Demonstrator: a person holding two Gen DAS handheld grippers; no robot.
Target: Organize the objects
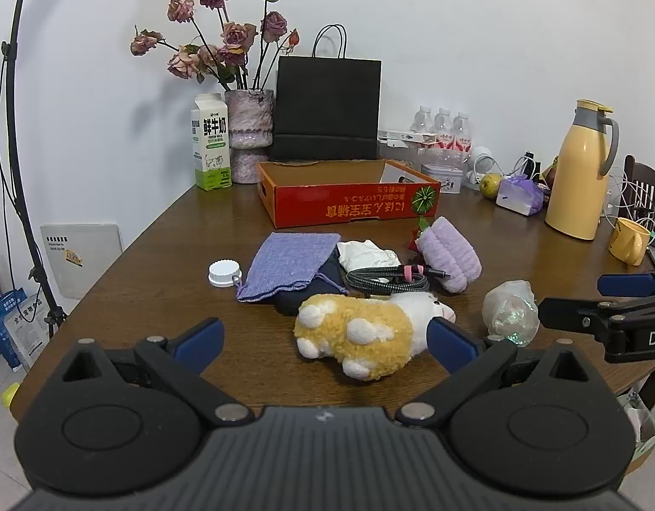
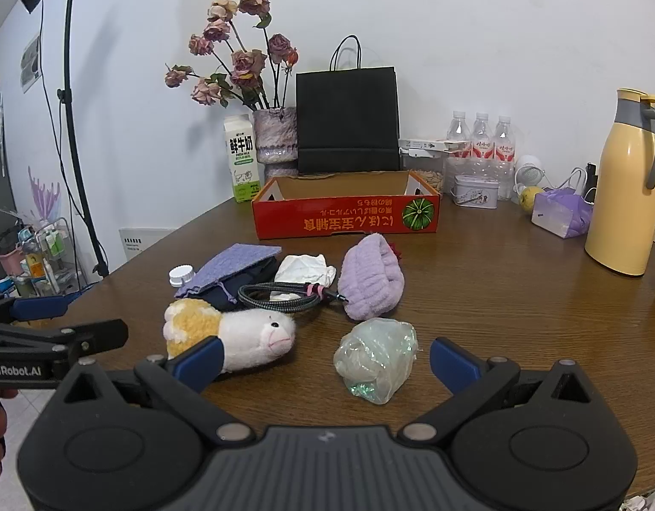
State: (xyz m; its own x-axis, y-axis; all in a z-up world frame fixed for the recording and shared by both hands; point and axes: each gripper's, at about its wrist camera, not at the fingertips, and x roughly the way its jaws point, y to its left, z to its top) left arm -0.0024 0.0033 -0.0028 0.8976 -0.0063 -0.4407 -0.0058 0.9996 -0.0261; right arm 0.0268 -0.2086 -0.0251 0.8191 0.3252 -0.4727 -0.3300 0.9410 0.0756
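Note:
A yellow-and-white plush toy lies on the brown table near the front edge. My left gripper is open, with the plush between its fingertips and a little ahead. My right gripper is open, with a clear plastic-wrapped bundle between its fingers. Behind lie a purple knit pouch, a white cloth, a coiled black cable, a lilac towel roll and a white cap. An open red cardboard box stands further back.
At the back stand a milk carton, a vase of dried roses, a black paper bag and water bottles. A yellow thermos and yellow mug stand at the right. A light stand is left of the table.

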